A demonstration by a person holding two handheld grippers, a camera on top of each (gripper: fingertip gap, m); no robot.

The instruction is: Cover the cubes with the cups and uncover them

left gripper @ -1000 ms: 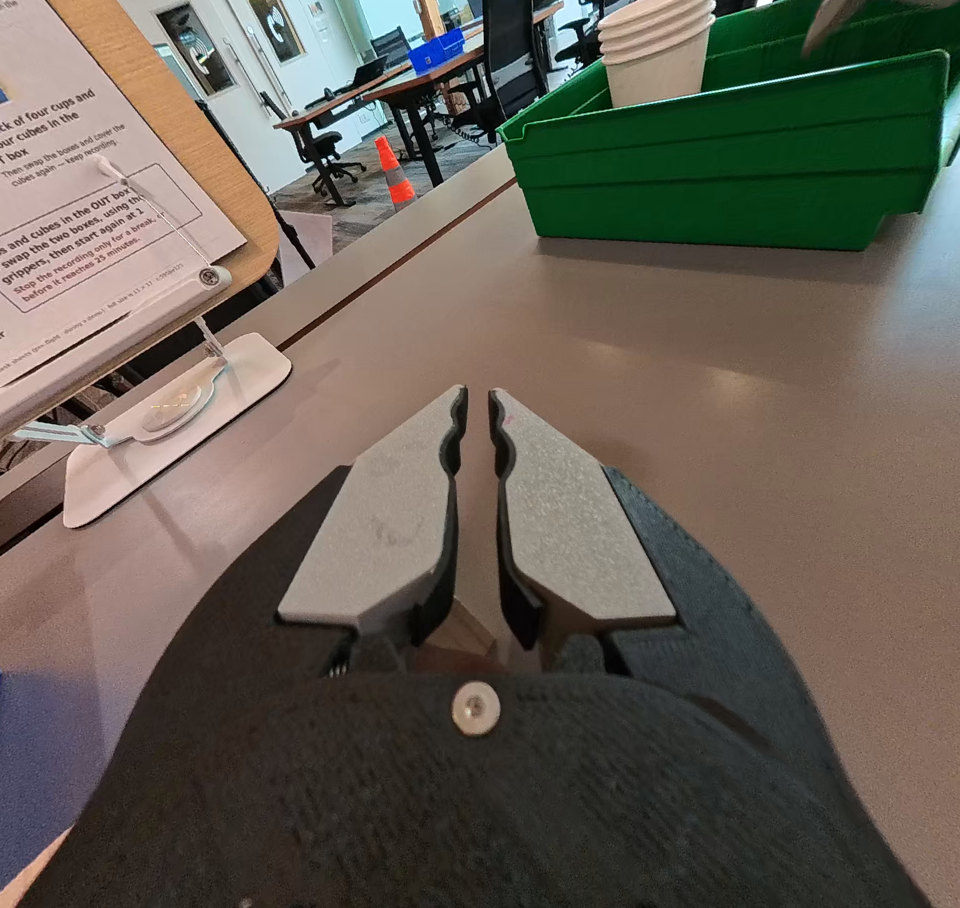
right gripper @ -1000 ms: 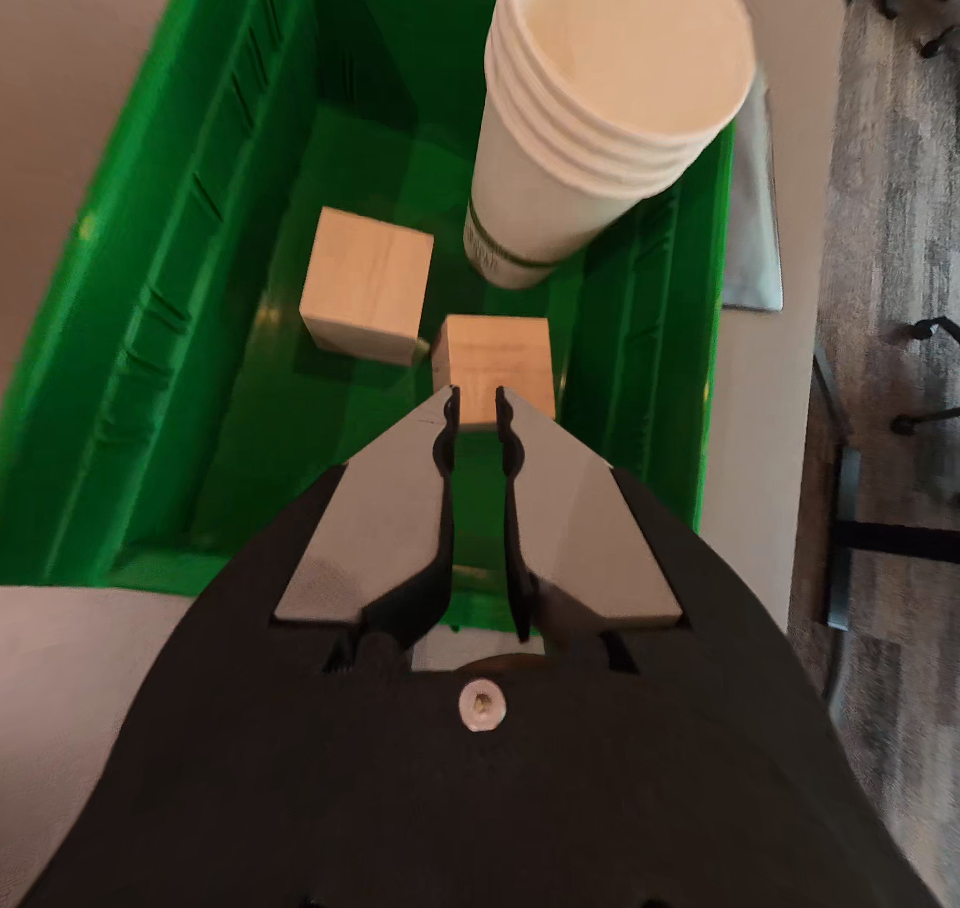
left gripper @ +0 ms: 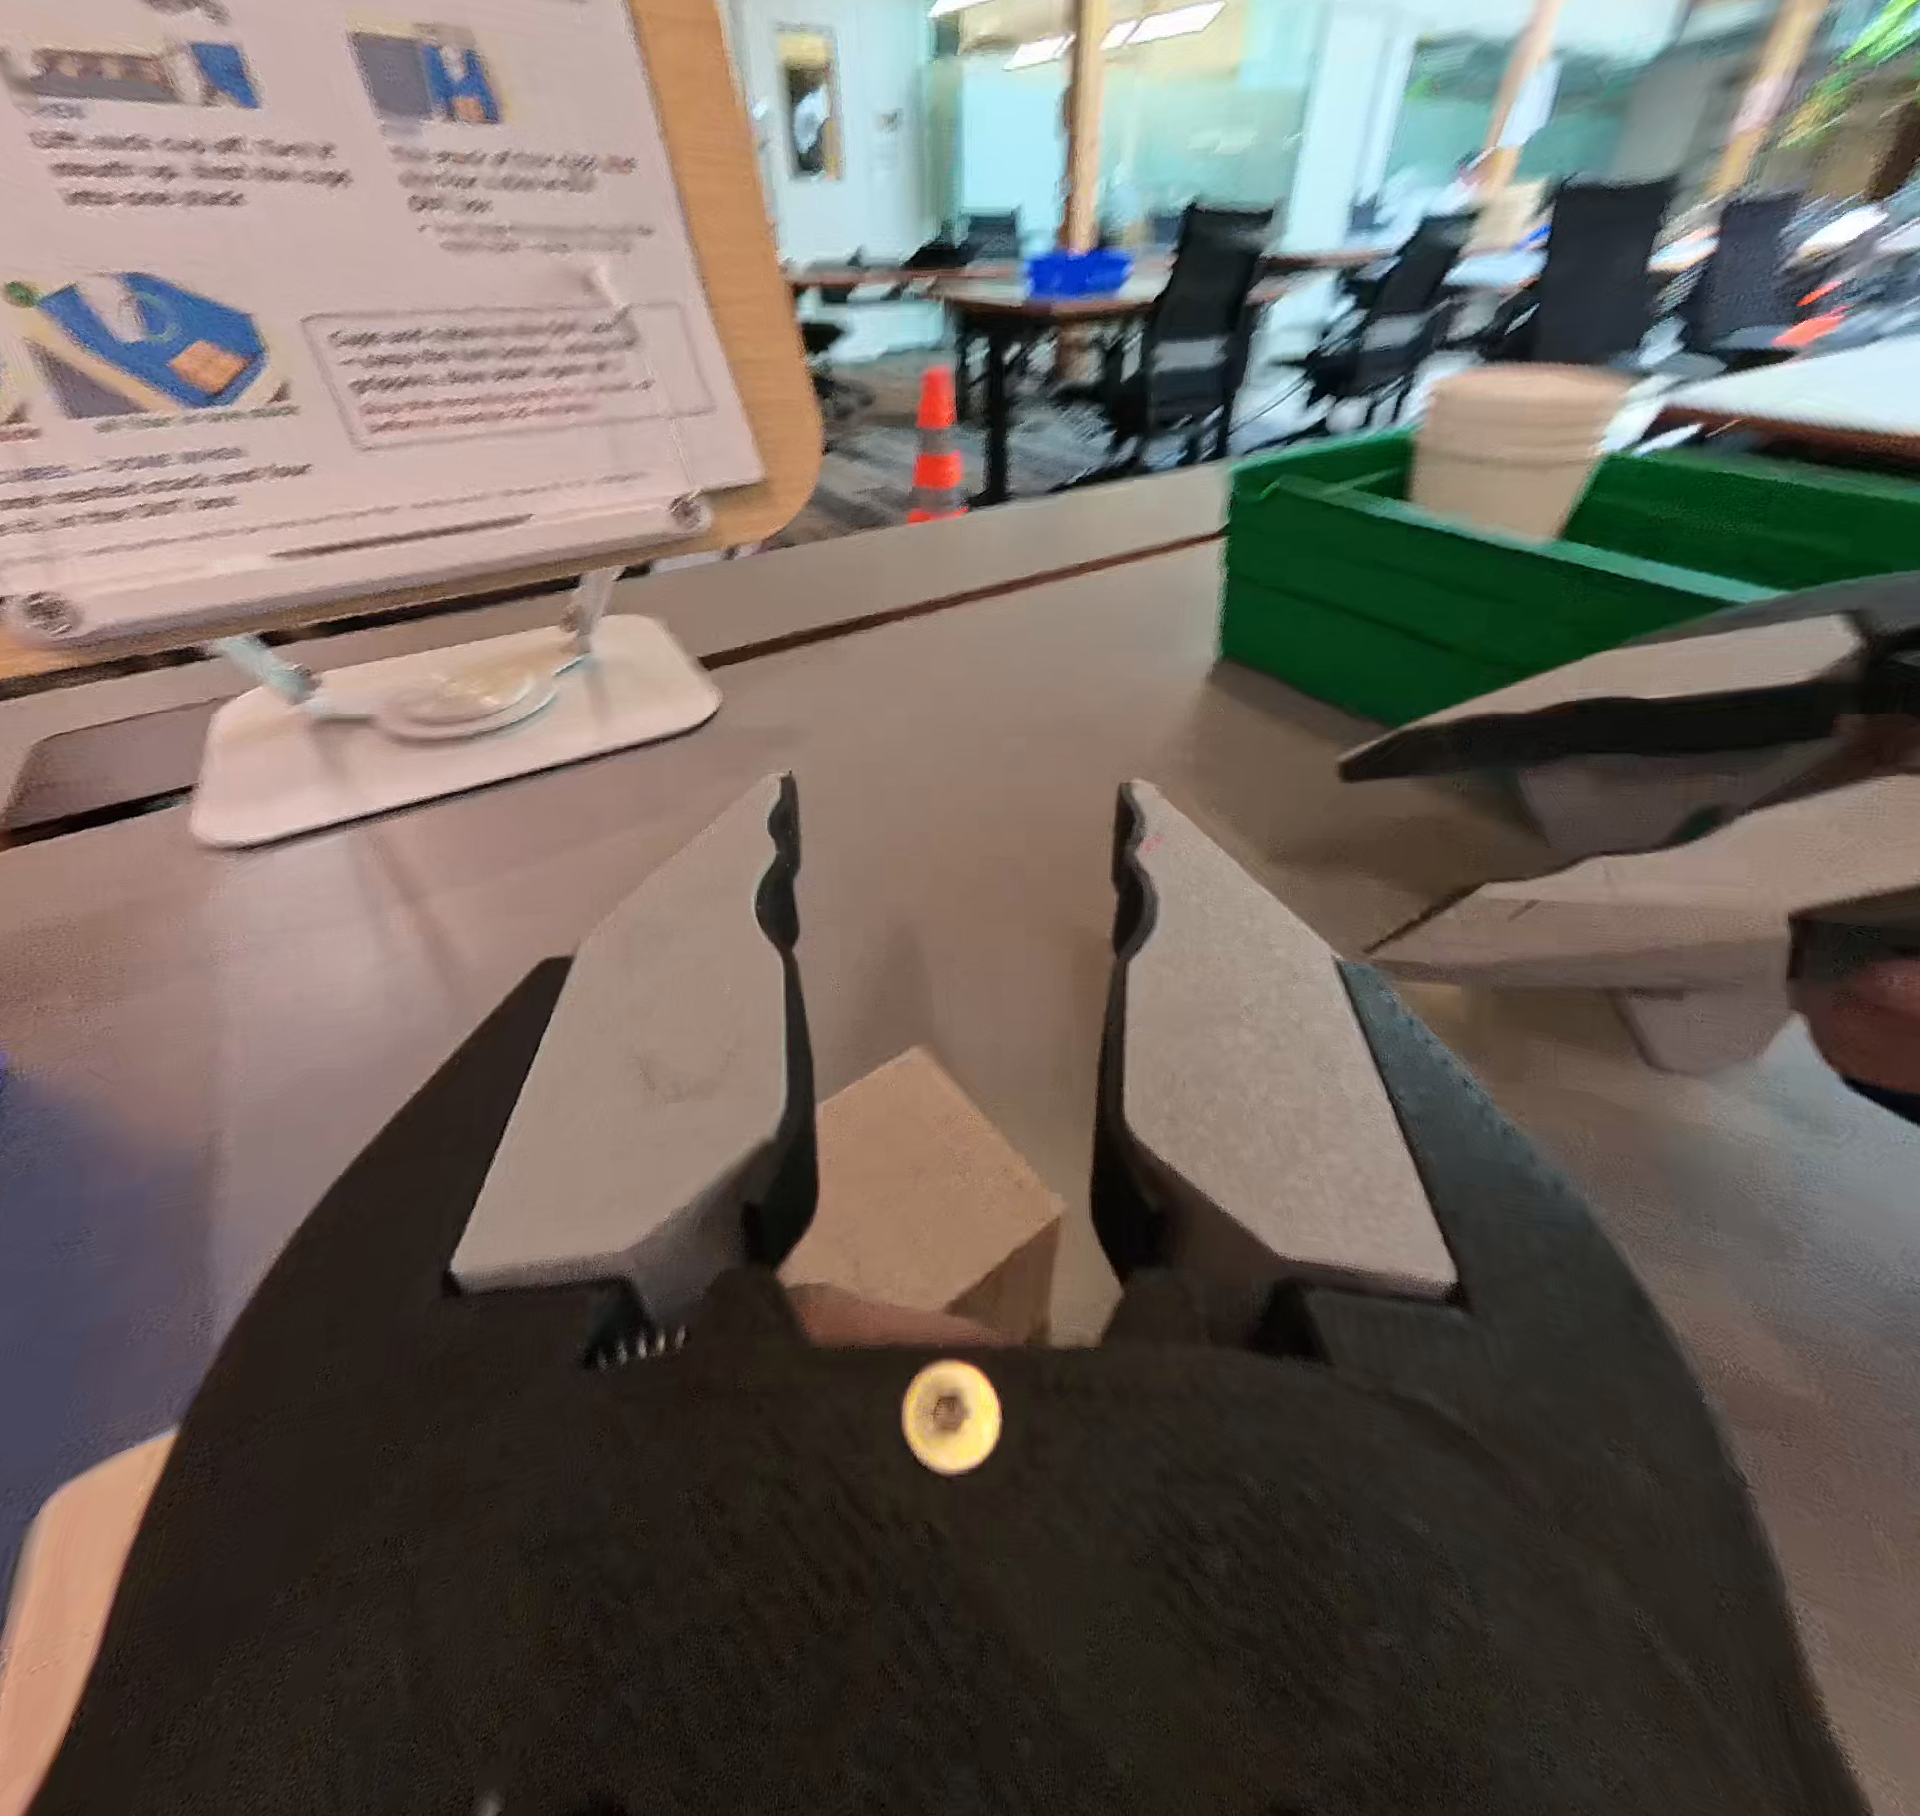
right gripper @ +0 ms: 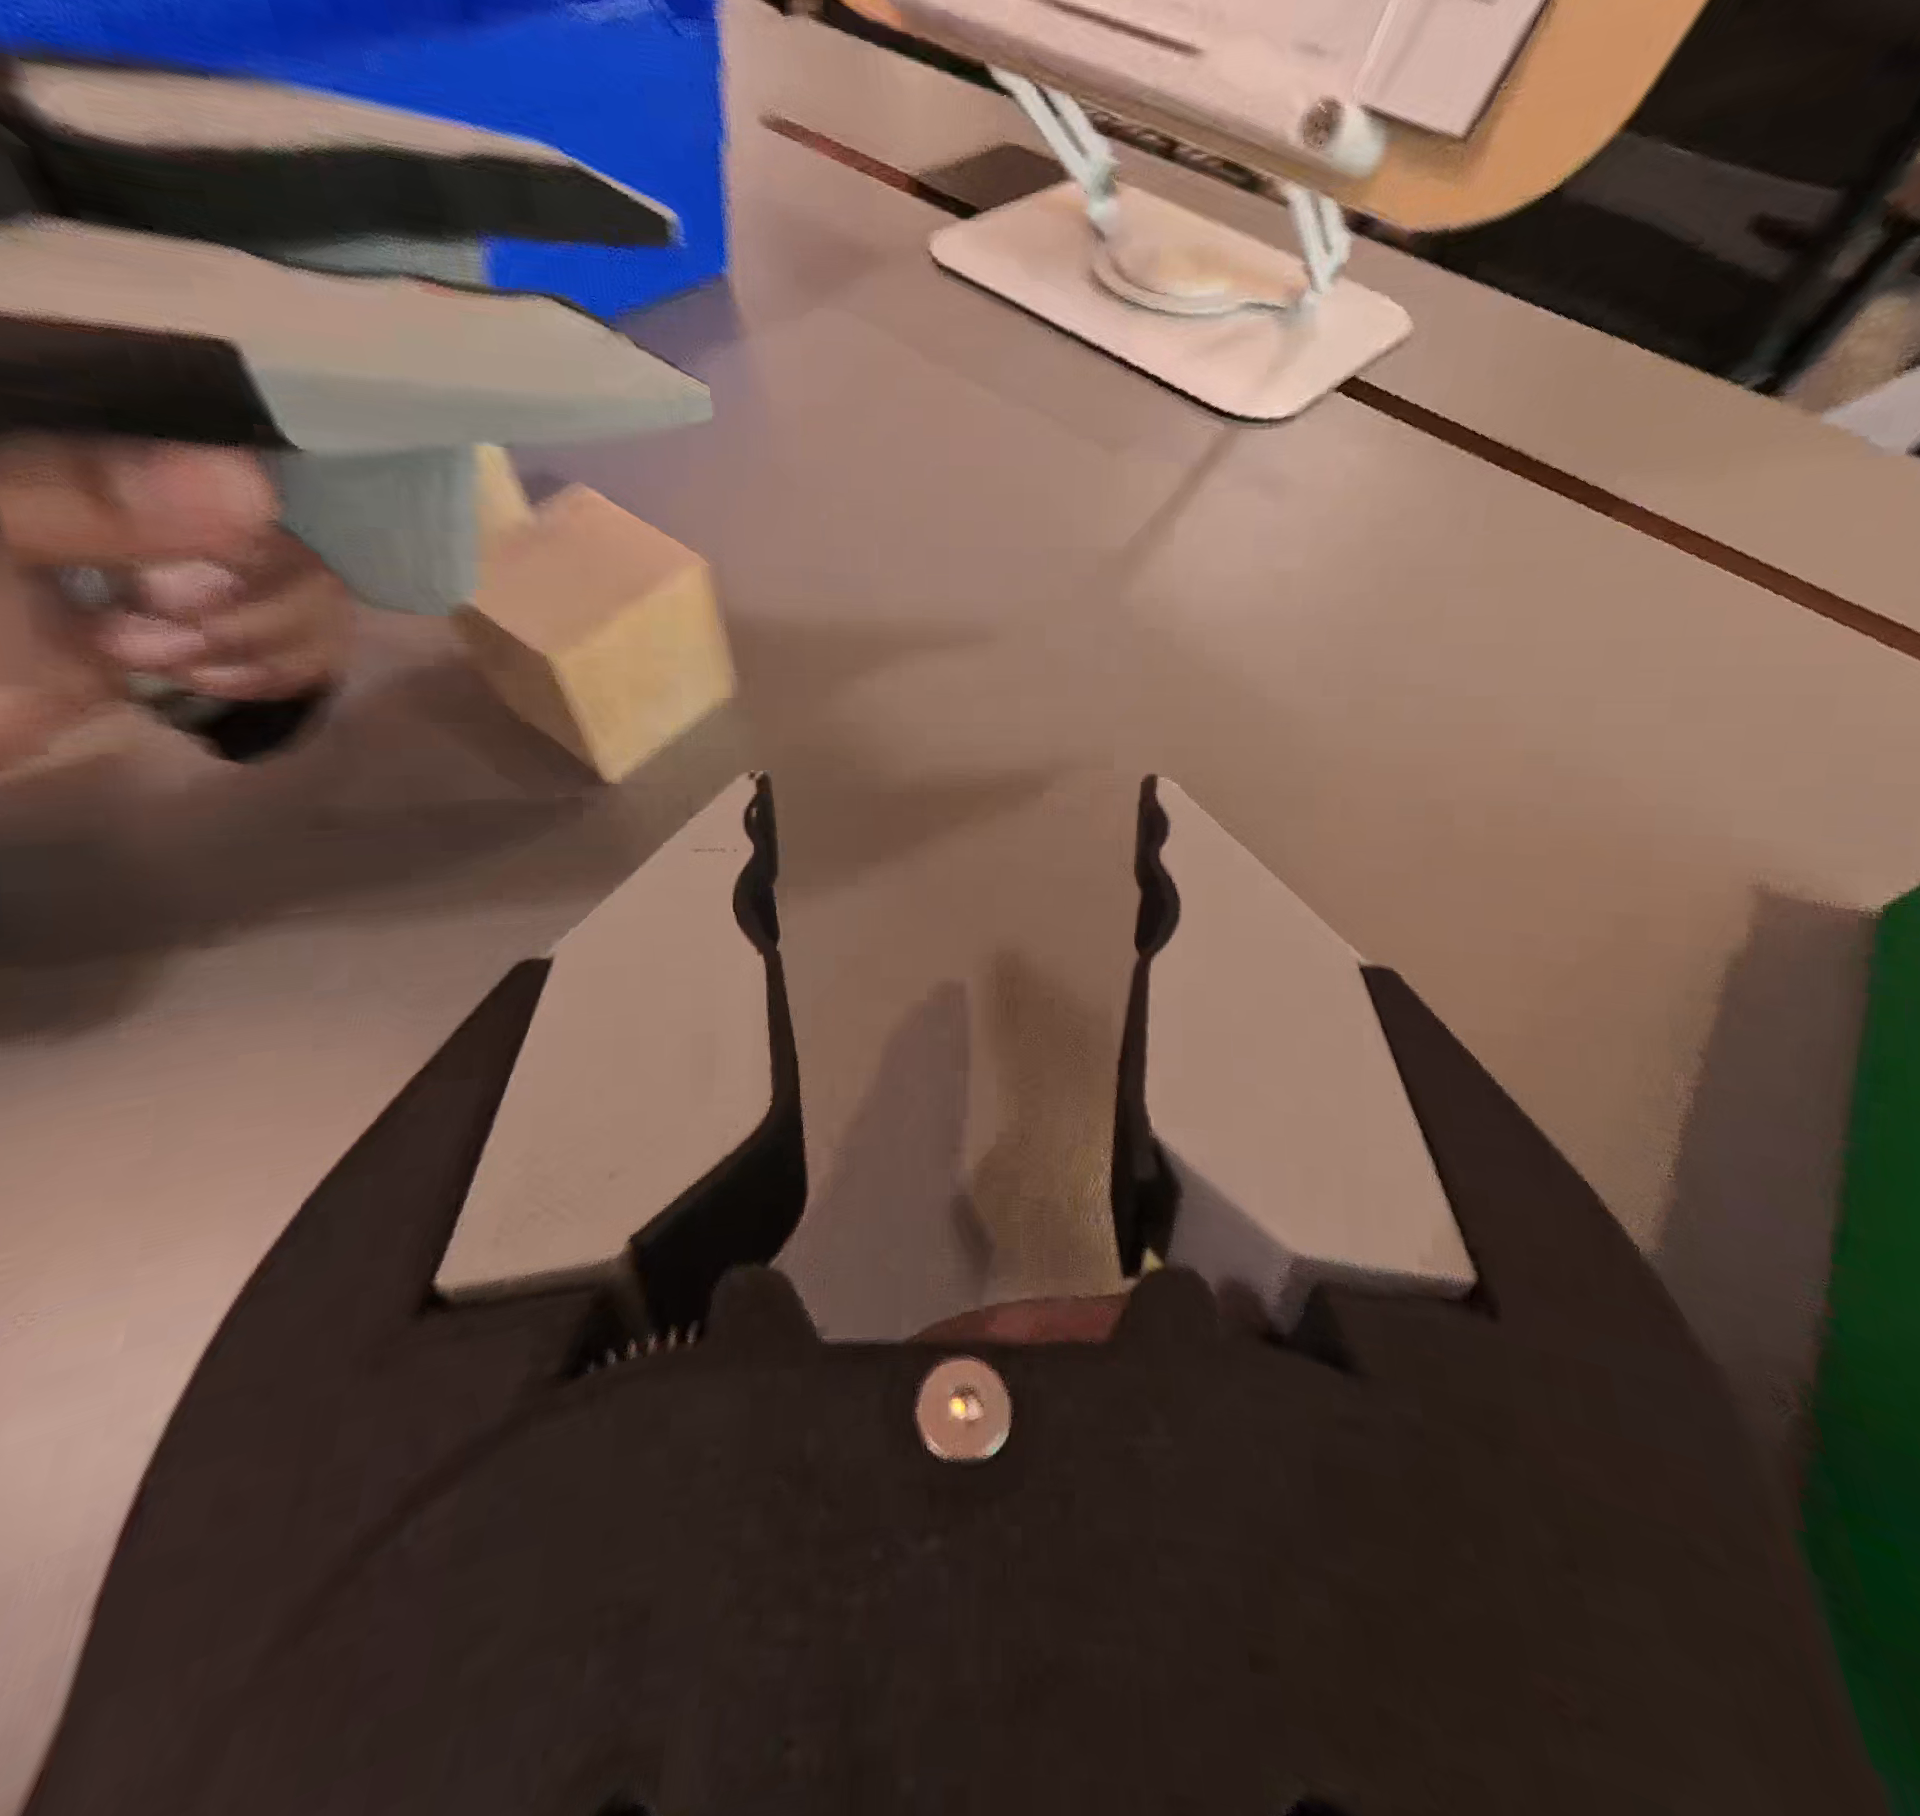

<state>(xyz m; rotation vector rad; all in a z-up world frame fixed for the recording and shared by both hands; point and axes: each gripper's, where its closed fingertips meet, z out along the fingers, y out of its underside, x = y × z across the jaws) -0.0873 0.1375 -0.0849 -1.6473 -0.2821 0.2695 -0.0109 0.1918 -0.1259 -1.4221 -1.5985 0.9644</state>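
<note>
- Left tongs stand spread wide, clamping nothing; a pale square wooden cube sits on the grey tabletop deep between the fingers near their base, with a gap showing on its right side.
- From the right wrist view that same cube lies at 10 o'clock, just under the left tongs, resting loose on the tabletop.
- Right tongs are released too, fingers wide apart over bare tabletop.
- Over at 2 o'clock in the left view: a green plastic bin with a stack of white paper cups standing upright inside.
- A blue plastic bin shows at 11 o'clock in the right view, behind the left tongs.
- A printed instruction sheet on a wooden stand rises at 11 o'clock in the left view.
</note>
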